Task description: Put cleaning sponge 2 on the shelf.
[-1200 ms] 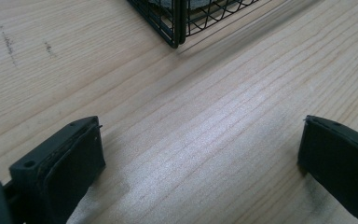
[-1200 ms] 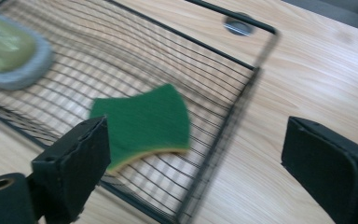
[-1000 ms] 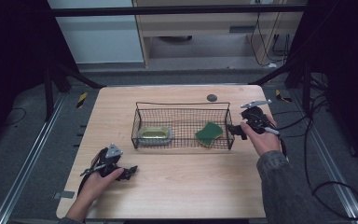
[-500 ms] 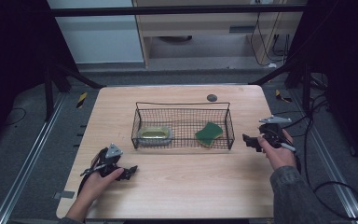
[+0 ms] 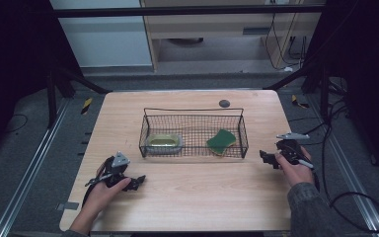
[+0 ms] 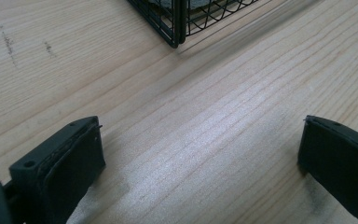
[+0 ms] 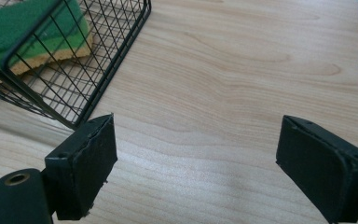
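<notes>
Right gripper view: sponge (image 7: 25,35) cut off behind wire basket (image 7: 103,70) mesh.

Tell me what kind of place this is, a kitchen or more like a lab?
Probably a lab or recording workspace, not a kitchen: a bare wooden table stands among dark frame posts and loose cables on the floor, with only a wire basket holding a sponge.

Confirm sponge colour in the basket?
Sponge: green top, yellow underside. Clearest in the right gripper view, through the wire basket.
</notes>
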Demonstrator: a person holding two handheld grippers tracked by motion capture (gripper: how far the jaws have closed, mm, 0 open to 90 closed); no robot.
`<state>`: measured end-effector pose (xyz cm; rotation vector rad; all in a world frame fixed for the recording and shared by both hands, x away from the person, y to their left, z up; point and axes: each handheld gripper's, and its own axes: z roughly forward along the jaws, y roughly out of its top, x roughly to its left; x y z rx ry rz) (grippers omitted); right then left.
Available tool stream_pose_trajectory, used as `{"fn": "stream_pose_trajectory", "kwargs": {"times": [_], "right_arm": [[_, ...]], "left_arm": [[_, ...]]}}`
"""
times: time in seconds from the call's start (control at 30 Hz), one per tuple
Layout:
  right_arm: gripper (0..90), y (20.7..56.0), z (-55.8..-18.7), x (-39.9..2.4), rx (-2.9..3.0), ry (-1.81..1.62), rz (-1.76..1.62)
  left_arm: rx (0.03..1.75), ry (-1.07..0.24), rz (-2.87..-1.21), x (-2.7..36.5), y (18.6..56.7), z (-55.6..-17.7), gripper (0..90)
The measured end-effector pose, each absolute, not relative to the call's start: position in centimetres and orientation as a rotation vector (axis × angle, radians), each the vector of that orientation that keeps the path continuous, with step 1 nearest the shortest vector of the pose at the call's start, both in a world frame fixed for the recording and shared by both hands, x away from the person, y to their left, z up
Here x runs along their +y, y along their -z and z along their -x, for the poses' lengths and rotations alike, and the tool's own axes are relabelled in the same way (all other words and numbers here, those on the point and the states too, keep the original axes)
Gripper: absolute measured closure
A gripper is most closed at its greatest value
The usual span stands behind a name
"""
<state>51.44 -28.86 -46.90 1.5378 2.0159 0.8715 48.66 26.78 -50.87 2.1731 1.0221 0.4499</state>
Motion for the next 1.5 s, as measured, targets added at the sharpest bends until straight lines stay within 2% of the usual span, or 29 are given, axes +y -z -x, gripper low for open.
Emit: {"fn": "stream_pose_trajectory", "kwargs": {"times": [0.53,0.93,1.5], "right_arm": [[10.9,49.4,-51.9,-29.0,1.982,-0.889,-1.6],[7.6,50.3,-53.1,-29.1,1.899,-0.867,-1.648],[8.6,51.1,-54.1,-29.4,1.815,-0.839,-1.68]], "left_arm": [[1.022,-0.449,-2.173,26.8,50.9,-48.7,0.0],[1.022,-0.449,-2.173,26.8,50.9,-48.7,0.0],[1.016,-0.45,-2.176,26.8,50.9,-48.7,0.0]]}}
